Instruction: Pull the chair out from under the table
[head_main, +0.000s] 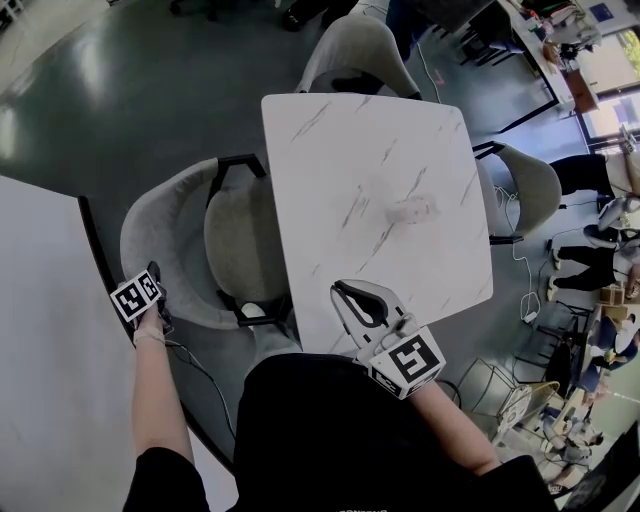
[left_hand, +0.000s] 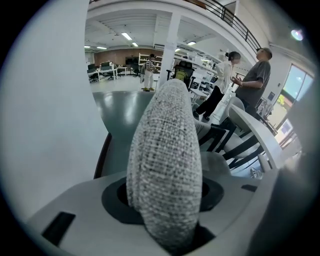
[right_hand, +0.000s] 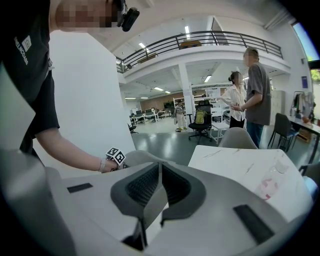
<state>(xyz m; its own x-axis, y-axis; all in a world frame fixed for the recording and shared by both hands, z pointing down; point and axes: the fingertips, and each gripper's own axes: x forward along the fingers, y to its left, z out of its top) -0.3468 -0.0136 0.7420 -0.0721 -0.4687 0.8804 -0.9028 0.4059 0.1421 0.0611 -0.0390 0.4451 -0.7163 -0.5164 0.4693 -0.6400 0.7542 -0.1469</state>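
A grey fabric chair (head_main: 165, 235) with a black frame stands at the left side of the white marble-look table (head_main: 370, 180), its seat partly under the tabletop. My left gripper (head_main: 152, 275) is at the near end of the curved backrest. In the left gripper view the woven backrest rim (left_hand: 165, 150) fills the gap between the jaws, and the pads press on it. Over the table's near edge my right gripper (head_main: 345, 292) hovers with its jaws together and nothing between them. The right gripper view shows its pads (right_hand: 172, 185) meeting over the tabletop (right_hand: 240, 165).
A second grey chair (head_main: 360, 55) stands at the table's far side and a third (head_main: 530, 185) at its right. A white panel (head_main: 40, 330) runs close along my left. Two people (right_hand: 247, 95) stand beyond the table. More desks and chairs fill the right of the room.
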